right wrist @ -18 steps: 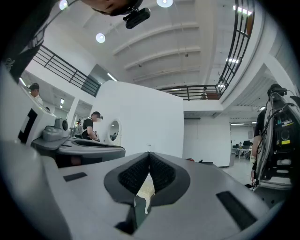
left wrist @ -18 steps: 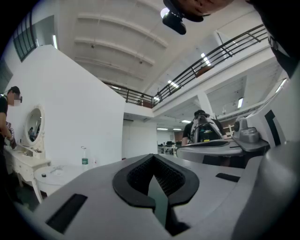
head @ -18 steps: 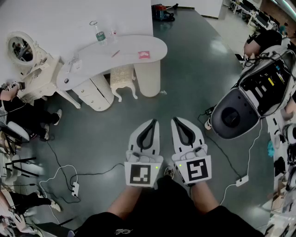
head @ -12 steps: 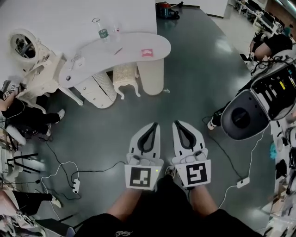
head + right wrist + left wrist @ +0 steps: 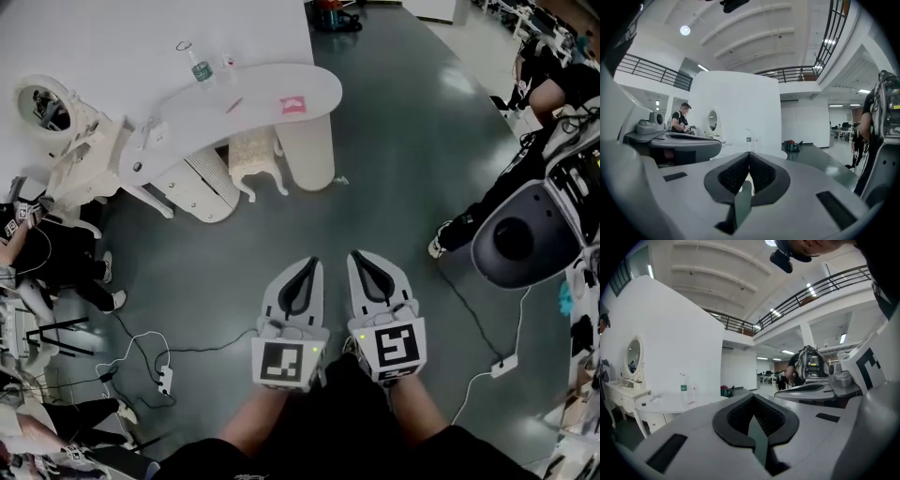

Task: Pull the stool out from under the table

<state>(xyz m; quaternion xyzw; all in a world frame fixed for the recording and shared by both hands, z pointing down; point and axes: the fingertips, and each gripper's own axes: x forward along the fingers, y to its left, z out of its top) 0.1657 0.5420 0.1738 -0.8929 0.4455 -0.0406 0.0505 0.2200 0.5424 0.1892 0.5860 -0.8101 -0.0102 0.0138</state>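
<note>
The grey floor (image 5: pixel 394 169) spreads wide. A white table (image 5: pixel 267 89) stands against the wall, with the cream stool (image 5: pixel 255 157) tucked under the tabletop's near edge, beside the round leg. Well apart from it, the left gripper (image 5: pixel 302 279) and right gripper (image 5: pixel 367 274) hover side by side, jaws together on nothing. What looks like a water bottle (image 5: pixel 198 66) stands at the tabletop's far edge.

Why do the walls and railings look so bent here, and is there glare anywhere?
Head view: a wide-angle lens bends the room's edges, and the floor carries pale sheen from overhead lights. Left gripper view: the balcony railing bows, corners go black. Right gripper view: a ceiling lamp blows out white; same black corners.
</note>
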